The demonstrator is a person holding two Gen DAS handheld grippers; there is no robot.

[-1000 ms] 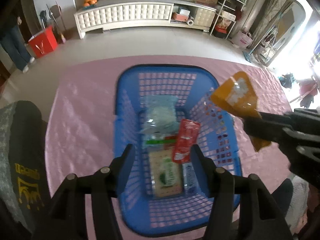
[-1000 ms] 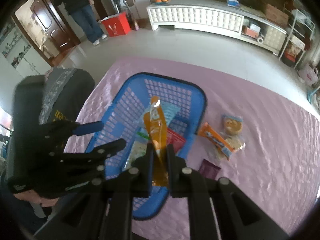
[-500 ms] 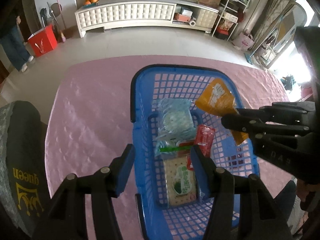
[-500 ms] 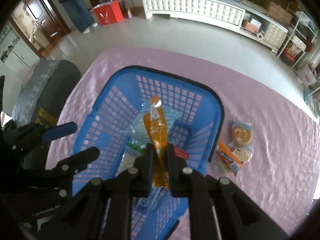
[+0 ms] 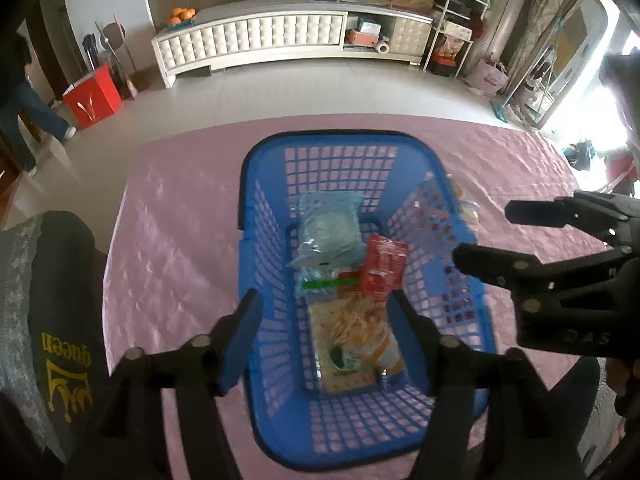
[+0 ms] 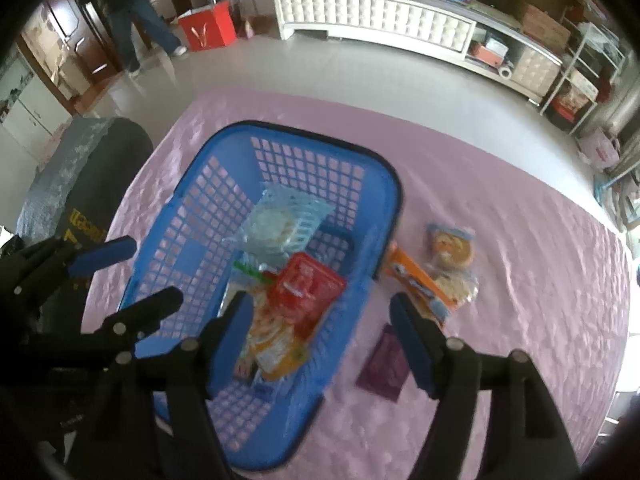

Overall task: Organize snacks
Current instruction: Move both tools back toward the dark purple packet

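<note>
A blue plastic basket (image 5: 256, 264) (image 6: 188, 216) sits on the pink tablecloth. Inside lie a light blue packet (image 5: 328, 228) (image 6: 280, 224), a red packet (image 5: 382, 264) (image 6: 308, 288), and an orange packet (image 5: 360, 332) (image 6: 276, 344) on a cracker pack. My left gripper (image 5: 328, 336) is open and empty above the basket's near end; it also shows in the right wrist view (image 6: 128, 276). My right gripper (image 6: 320, 340) is open and empty over the basket's right wall; it also shows in the left wrist view (image 5: 480, 236).
On the cloth right of the basket lie an orange bar (image 6: 420, 280), two round pastry packs (image 6: 452, 248), and a dark purple sachet (image 6: 384, 364). A dark chair back (image 5: 48, 320) stands at the table's left. A person (image 6: 128, 4) stands far left.
My right gripper has opened and let go of the orange packet, which now lies in the basket. The right gripper has shifted to the right, over the basket wall.
</note>
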